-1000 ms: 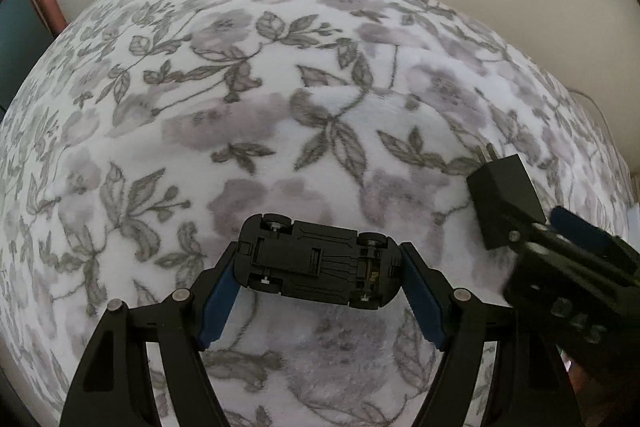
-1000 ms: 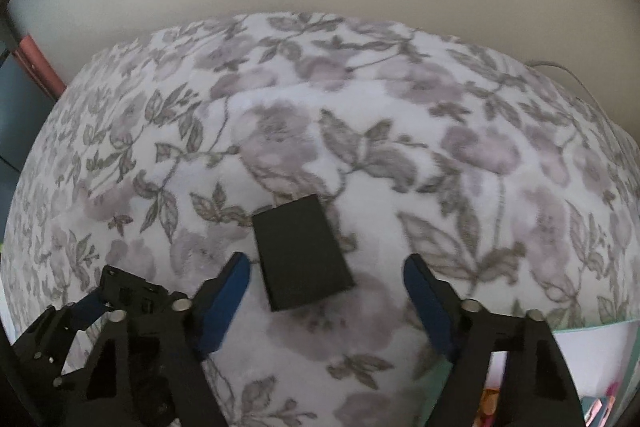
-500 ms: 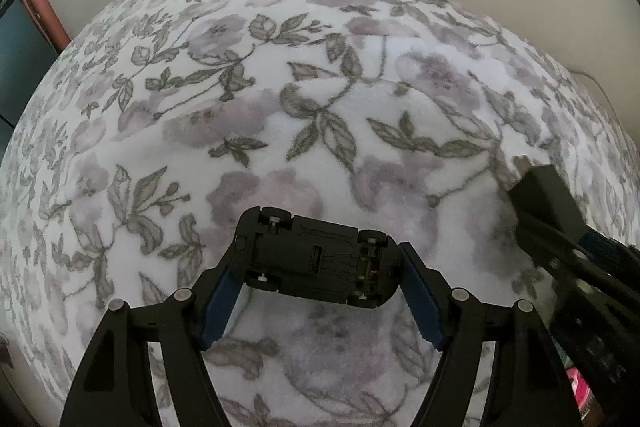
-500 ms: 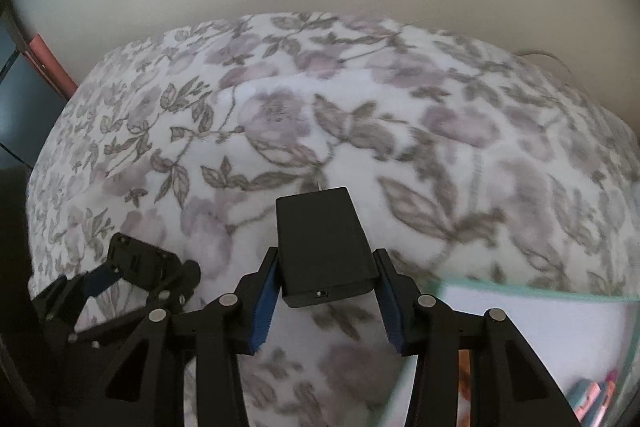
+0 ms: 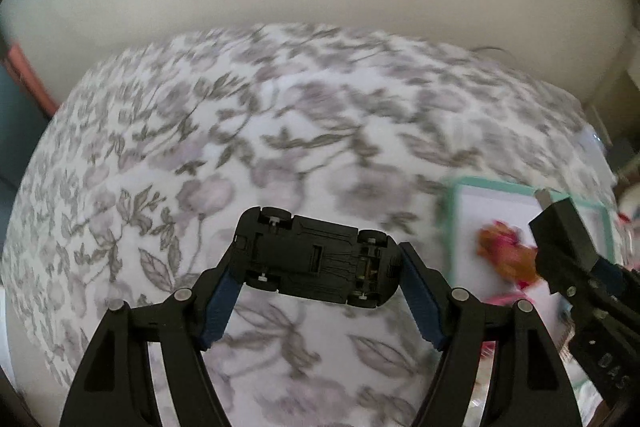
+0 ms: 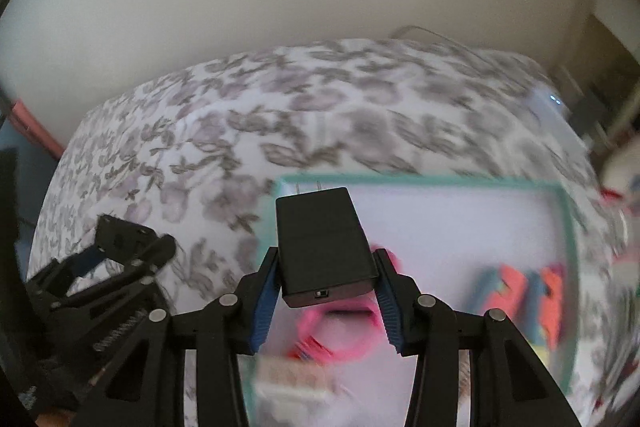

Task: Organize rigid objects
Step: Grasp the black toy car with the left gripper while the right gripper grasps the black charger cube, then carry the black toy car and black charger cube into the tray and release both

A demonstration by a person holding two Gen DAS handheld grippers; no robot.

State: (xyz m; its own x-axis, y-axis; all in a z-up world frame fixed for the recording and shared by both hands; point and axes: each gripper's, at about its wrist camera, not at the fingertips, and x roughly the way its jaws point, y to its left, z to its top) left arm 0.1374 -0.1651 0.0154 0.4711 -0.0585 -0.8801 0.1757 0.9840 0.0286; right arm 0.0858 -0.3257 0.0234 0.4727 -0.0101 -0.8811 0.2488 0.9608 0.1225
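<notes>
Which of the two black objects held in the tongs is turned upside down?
The toy car in the left tongs: its wheels and underside face the camera. The power adapter in the right tongs shows metal prongs.

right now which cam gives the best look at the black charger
The right wrist view. There the black charger sits centred between the right gripper pads, its two prongs and end port visible, over the teal-rimmed tray. The left wrist view shows it only at the far right edge, small and partly cut off.

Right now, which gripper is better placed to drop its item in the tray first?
Right. The right gripper holds the black adapter already over the teal-rimmed tray; the left gripper, holding the toy car, is over the floral cover beside it.
</notes>
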